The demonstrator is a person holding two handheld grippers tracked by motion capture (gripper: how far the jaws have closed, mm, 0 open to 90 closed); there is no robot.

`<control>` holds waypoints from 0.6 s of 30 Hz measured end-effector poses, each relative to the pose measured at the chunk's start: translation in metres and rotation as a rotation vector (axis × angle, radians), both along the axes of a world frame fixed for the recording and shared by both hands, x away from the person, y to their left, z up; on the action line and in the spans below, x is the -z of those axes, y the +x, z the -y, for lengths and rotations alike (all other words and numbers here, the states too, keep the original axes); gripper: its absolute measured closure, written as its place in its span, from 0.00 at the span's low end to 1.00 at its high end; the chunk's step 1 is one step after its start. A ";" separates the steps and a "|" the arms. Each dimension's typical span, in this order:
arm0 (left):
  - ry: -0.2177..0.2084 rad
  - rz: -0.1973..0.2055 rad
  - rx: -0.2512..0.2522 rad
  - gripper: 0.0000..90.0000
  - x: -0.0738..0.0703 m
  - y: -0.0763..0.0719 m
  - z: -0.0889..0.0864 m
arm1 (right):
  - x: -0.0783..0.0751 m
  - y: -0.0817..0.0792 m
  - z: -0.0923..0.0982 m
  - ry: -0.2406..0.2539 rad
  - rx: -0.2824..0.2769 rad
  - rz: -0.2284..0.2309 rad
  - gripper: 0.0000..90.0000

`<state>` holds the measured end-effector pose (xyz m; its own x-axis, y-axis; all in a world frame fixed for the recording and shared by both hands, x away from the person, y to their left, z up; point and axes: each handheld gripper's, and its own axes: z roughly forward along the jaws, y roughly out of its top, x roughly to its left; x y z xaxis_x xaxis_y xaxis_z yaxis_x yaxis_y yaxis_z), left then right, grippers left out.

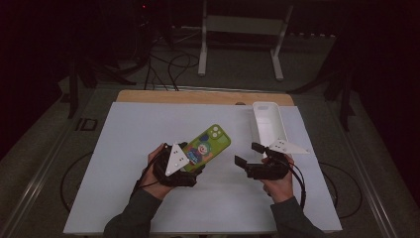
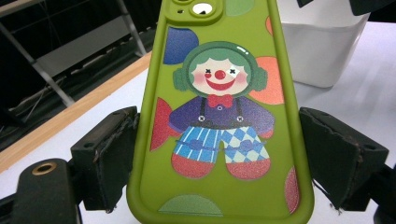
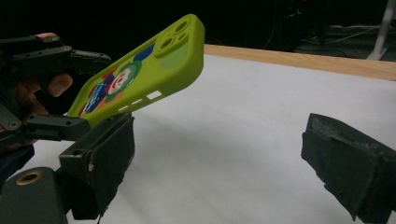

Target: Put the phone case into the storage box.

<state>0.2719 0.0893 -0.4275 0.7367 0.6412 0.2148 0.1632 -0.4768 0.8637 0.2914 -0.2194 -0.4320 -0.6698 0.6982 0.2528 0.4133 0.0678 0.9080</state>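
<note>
Clamping the green clown phone case (image 1: 207, 144) by its long edges at frame centre, tilted off the white table (image 1: 124, 148), the left gripper (image 1: 190, 161) holds it while the right gripper (image 1: 246, 153), lower right, gapes empty.

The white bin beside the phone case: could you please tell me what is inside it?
The white bin looks empty in the high view: bare white floor and walls. The left gripper view shows its outer wall, not the inside.

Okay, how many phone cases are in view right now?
1. The green clown-print phone case is held off the white table in the left gripper. The white bin may hide others.
</note>
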 end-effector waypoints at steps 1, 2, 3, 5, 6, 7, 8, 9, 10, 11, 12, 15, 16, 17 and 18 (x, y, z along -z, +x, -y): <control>0.001 0.001 0.001 0.18 0.000 0.000 0.001 | 0.000 0.000 0.000 0.002 -0.001 -0.001 0.10; -0.002 0.001 0.003 0.18 0.000 -0.001 0.001 | 0.000 0.000 0.000 0.005 -0.003 -0.002 0.10; 0.000 0.001 0.006 0.18 0.000 -0.001 0.002 | 0.000 0.001 -0.001 0.007 -0.004 -0.004 0.10; 0.000 0.002 0.011 0.18 0.000 -0.001 0.003 | 0.000 0.001 -0.001 0.009 -0.004 -0.007 0.10; 0.001 0.003 0.012 0.18 0.000 -0.002 0.004 | 0.000 0.001 -0.002 0.009 -0.004 -0.007 0.10; 0.000 0.003 0.015 0.18 0.001 -0.002 0.005 | 0.000 0.001 -0.002 0.010 -0.004 -0.006 0.10; 0.001 0.003 0.018 0.18 0.001 -0.002 0.006 | 0.001 0.002 -0.002 0.013 -0.005 -0.008 0.10; 0.004 0.002 0.022 0.18 0.001 -0.002 0.007 | 0.001 0.002 -0.002 0.016 -0.006 -0.010 0.10; 0.008 0.003 0.024 0.18 0.001 -0.003 0.007 | 0.000 0.002 -0.003 0.021 -0.008 -0.013 0.10; 0.011 0.003 0.026 0.18 0.002 -0.003 0.008 | 0.000 0.002 -0.003 0.023 -0.009 -0.014 0.10; 0.009 0.003 0.025 0.18 0.002 -0.003 0.009 | 0.000 0.002 -0.004 0.024 -0.011 -0.014 0.10; 0.009 0.002 0.031 0.18 0.003 -0.003 0.011 | -0.001 0.002 -0.005 0.024 -0.018 -0.013 0.10; 0.010 0.002 0.032 0.18 0.003 -0.003 0.012 | -0.001 0.003 -0.006 0.027 -0.018 -0.014 0.10; 0.012 0.002 0.037 0.18 0.003 -0.003 0.012 | -0.002 0.003 -0.007 0.028 -0.021 -0.013 0.10; 0.013 0.002 0.039 0.18 0.003 -0.003 0.013 | -0.002 0.003 -0.008 0.029 -0.024 -0.012 0.10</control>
